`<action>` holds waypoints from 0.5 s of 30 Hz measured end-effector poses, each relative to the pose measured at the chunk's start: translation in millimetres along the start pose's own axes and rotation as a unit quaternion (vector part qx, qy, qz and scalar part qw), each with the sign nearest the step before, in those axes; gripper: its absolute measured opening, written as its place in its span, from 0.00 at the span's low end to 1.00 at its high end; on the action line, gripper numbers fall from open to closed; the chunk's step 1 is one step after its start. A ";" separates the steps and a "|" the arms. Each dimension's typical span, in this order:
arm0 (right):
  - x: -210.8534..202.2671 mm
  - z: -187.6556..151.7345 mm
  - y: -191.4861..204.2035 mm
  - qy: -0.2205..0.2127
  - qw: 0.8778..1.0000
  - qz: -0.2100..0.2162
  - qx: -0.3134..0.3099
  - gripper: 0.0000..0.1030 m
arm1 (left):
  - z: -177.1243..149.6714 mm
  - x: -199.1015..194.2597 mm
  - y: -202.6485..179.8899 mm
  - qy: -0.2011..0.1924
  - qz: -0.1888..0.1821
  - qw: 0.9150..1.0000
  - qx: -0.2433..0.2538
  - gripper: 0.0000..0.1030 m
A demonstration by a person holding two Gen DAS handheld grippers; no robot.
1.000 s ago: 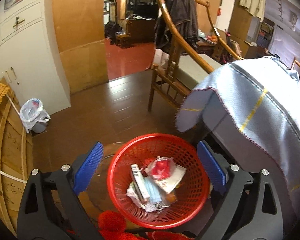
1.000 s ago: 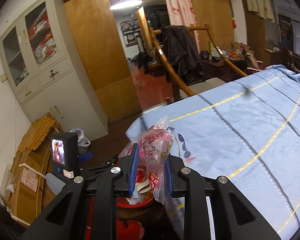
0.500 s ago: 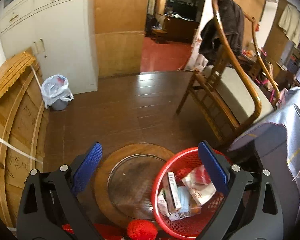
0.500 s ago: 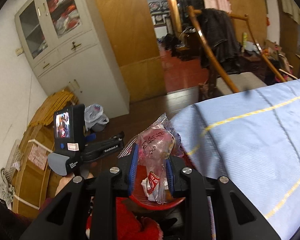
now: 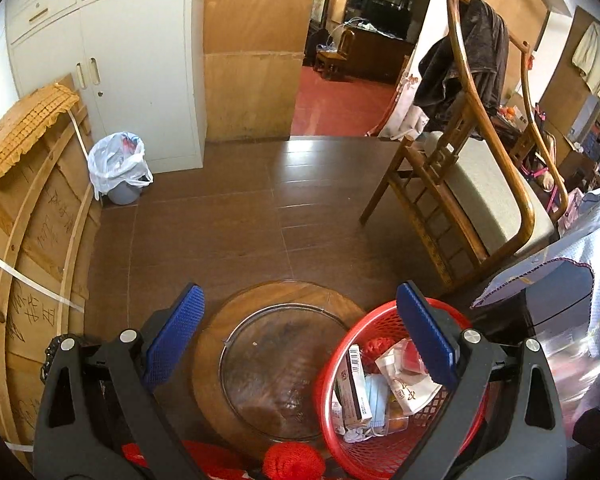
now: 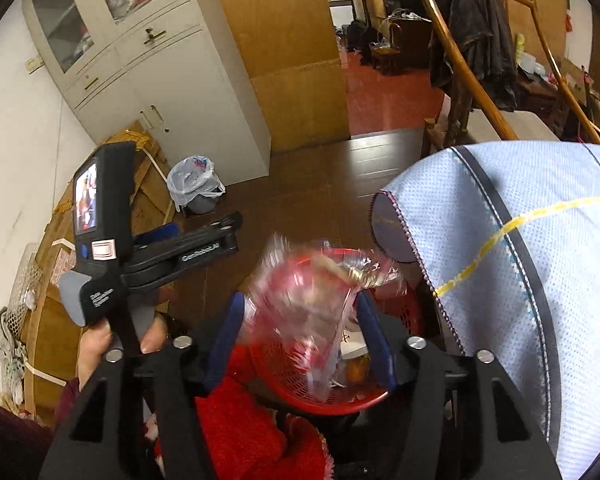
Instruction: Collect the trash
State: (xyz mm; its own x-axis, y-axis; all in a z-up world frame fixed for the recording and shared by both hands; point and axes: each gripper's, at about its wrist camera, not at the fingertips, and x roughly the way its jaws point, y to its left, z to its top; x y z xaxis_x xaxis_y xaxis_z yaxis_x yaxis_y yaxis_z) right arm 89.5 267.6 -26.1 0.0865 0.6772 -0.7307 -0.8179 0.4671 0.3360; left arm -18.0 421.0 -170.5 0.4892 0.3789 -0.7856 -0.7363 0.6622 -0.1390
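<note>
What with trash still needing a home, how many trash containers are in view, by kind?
Red mesh basket: 1
Bag-lined grey bin: 1
Total: 2

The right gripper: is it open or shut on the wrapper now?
Open: the right gripper has jaws standing wide apart, with the blurred plastic wrapper loose between them.

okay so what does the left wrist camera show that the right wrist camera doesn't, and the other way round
Only the left wrist view shows the round wooden tray on the floor and the boxes and mask lying inside the red basket. Only the right wrist view shows the left gripper's handle in the person's hand and the glass-door cabinet top. Both show the red basket, the bagged bin, the wooden chair, the blue cloth and the blurred plastic bag.
</note>
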 end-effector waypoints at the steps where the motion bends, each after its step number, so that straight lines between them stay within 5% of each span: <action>1: 1.0 -0.7 0.5 0.002 1.000 -0.001 0.001 0.59 | -0.3 -0.8 -0.6 -0.001 0.000 1.000 0.001 0.91; 3: 1.1 -1.4 1.2 0.002 1.000 -0.006 0.003 0.65 | -0.2 -2.1 -0.1 -0.003 0.000 1.000 0.001 0.91; 15: -43.2 -10.6 -16.8 -0.052 0.998 -0.024 0.022 0.66 | -2.4 -24.6 -25.6 -0.023 -0.033 0.999 0.036 0.91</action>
State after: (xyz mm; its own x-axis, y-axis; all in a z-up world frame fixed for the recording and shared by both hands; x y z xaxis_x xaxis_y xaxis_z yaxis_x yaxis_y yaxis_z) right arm 93.5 224.4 -6.5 0.1853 0.7081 -0.6813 -0.7857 0.5232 0.3301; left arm -12.3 393.2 -149.1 0.5572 0.3614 -0.7476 -0.6673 0.7308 -0.1440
